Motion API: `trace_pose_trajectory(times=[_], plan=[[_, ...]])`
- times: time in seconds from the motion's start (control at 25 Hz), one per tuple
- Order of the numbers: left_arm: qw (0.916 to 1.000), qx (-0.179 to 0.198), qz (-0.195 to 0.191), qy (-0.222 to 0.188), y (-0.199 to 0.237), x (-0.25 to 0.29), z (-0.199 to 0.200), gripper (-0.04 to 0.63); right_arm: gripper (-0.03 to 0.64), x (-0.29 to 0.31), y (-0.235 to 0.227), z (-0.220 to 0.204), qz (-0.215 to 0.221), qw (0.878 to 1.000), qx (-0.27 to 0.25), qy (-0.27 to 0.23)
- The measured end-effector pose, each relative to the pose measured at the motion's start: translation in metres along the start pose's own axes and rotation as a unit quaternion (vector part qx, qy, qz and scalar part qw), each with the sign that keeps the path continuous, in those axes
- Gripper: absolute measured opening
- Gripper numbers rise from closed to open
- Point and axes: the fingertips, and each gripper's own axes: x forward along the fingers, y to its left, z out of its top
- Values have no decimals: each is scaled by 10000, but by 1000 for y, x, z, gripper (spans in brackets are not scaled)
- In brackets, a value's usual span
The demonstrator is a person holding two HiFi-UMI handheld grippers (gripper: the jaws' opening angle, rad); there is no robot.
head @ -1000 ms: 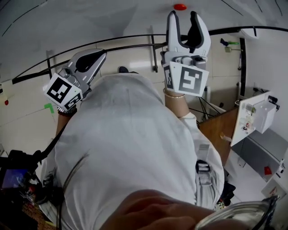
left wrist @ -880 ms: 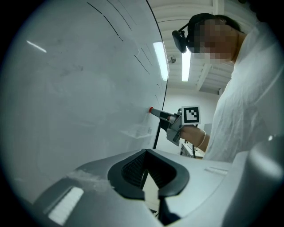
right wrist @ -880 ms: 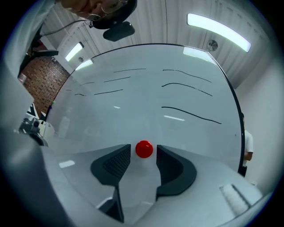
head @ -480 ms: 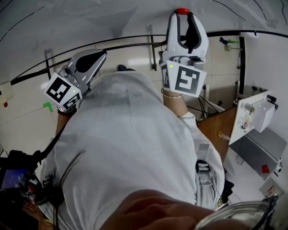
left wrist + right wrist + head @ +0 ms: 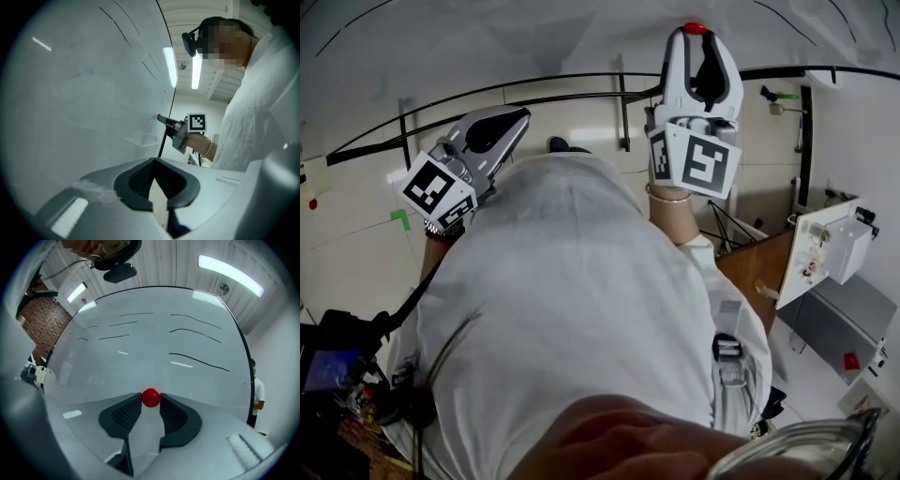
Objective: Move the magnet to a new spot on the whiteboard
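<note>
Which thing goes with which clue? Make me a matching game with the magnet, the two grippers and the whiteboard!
Things:
1. magnet
2. left gripper
3. right gripper
4. whiteboard

Clues:
A. jaws together, holding nothing
B. white, with black lines drawn on it
C. small, round and red
D. jaws closed on the magnet

Pairs: 1-C, 2-A, 3-D, 4-B
</note>
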Motion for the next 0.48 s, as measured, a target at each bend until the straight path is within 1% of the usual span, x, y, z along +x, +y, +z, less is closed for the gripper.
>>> trace_pose_trajectory(times=[0.2,0.36,0.44,0.48], plan=[[10000,-22,51,-29,1,-3,1,3,126,-4,2,1,103,9999,-34,6],[10000,-10,-31,-24,-3,7,3,3,126,-11,3,1,167,9996,-195,70],[9999,-30,-103,-20,-10,0,-3,3,126,-23,13,1,190,9996,-165,107],[9999,-47,-133,-21,-15,-12,-8,3,126,-32,25,3,215,9996,-135,108]])
